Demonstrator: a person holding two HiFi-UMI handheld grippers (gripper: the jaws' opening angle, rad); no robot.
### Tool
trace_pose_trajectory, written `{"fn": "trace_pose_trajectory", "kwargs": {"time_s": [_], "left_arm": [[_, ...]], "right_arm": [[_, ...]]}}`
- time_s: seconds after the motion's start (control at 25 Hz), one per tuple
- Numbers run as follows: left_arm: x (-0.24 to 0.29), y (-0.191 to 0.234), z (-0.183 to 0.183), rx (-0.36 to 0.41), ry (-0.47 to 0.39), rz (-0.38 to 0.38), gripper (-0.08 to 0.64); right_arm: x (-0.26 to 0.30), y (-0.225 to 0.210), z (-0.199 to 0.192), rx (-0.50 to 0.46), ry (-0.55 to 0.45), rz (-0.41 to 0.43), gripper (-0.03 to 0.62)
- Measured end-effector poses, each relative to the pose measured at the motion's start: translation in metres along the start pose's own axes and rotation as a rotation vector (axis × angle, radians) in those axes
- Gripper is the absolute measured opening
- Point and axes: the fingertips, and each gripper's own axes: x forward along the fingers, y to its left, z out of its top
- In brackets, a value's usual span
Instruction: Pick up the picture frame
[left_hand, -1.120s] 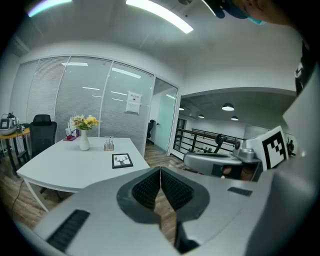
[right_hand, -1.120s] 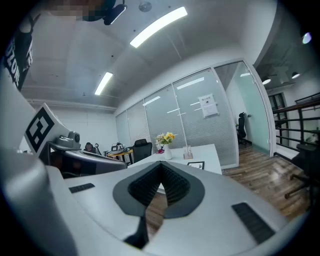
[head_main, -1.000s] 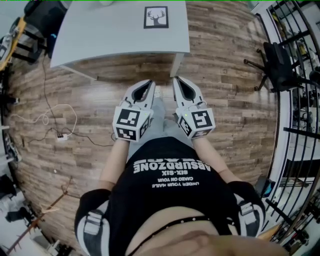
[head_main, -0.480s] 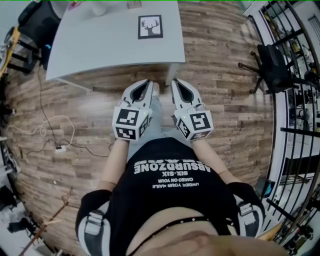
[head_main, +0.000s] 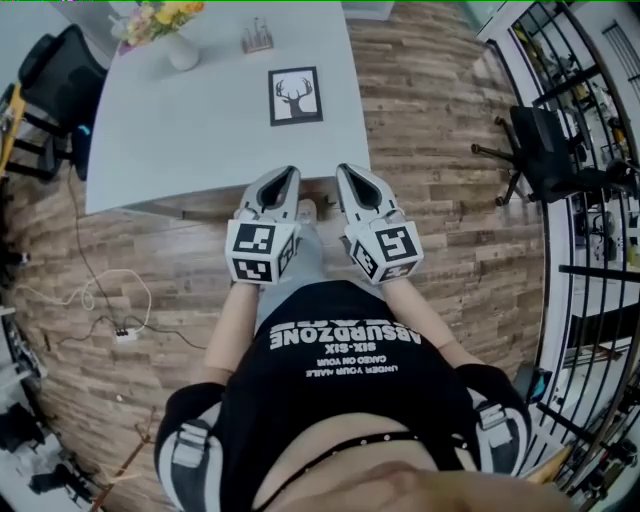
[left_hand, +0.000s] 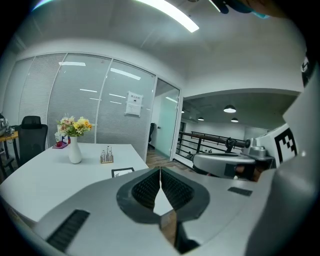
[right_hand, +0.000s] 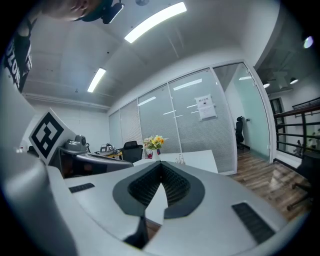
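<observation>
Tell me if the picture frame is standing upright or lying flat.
Lying flat: the head view, looking steeply down, shows the picture frame front side up on the white table.

Bright ceiling light, fisheye edges

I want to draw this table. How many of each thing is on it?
Picture frame: 1
Vase of flowers: 1
Small ornament: 1
Small pink thing by the vase: 1
Total: 4
</observation>
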Motion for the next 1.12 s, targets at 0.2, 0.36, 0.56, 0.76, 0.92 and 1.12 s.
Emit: {"fn": "trace_pose_trajectory", "kwargs": {"time_s": [0.2,0.36,0.56,0.76,0.92,1.12], "left_arm": [[0.058,0.041,0.012,-0.034,0.046,-0.027,0.021],[0.095,0.072,0.023,-0.058,0.079,-0.036,0.021],[0.131,0.11,0.03,-0.065,0.11,-0.019,0.023],[0.159,0.138,0.024,-0.074,0.156,-0.013,0.076],[0.178,0.154,0.012,-0.064,0.212,0.005,0.115],[0.2,0.175,-0.001,-0.074,0.257,0.036,0.123]], "right_arm": [[0.066,-0.027,0.003,-0.01,0.049,0.014,0.017],[0.117,-0.047,0.006,-0.019,0.095,0.007,0.017],[0.169,-0.061,0.0,-0.004,0.151,0.019,0.018],[0.206,-0.075,-0.012,0.002,0.206,0.02,0.034],[0.228,-0.088,-0.026,0.021,0.259,0.012,0.063],[0.25,-0.108,-0.046,0.031,0.319,-0.017,0.098]]}}
